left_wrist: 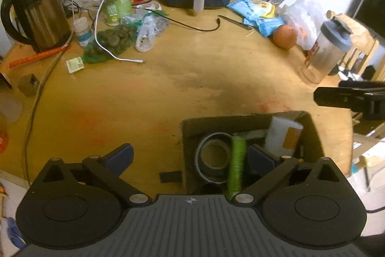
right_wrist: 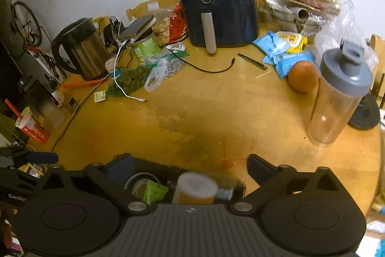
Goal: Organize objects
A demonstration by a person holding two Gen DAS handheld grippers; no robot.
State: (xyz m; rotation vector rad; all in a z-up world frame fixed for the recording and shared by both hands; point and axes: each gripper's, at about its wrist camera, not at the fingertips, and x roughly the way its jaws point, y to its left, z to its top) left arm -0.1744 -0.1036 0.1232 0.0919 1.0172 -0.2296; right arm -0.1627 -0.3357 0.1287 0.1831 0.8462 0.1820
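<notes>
Left gripper (left_wrist: pixel 192 158) sits at the bottom of its own view, jaws spread wide and holding nothing, its right finger (left_wrist: pixel 262 159) hanging over the cardboard box (left_wrist: pixel 190 129) at lower centre-right. Inside the box: a tape roll (left_wrist: pixel 213 155) lying flat with its hole facing up, a green tube (left_wrist: pixel 237 165) just beside it with its long axis running from the bottom edge up the frame, and a white-and-orange container (left_wrist: pixel 284 136) leaning toward the upper right corner of the box. At the right edge, part of the right gripper (left_wrist: pixel 349 98) pokes in, too little of it in sight here to read its opening. A clear shaker bottle (left_wrist: pixel 324 52) stands upper right, near an orange (left_wrist: pixel 285 36).

Over to the right wrist view: the right gripper (right_wrist: pixel 190 166) is at the bottom, jaws wide apart and empty, over the same box (right_wrist: pixel 239 184). The green tube (right_wrist: pixel 154 192) and white-and-orange container (right_wrist: pixel 196 188) show between the fingers, the container's round end facing the lens.
</notes>
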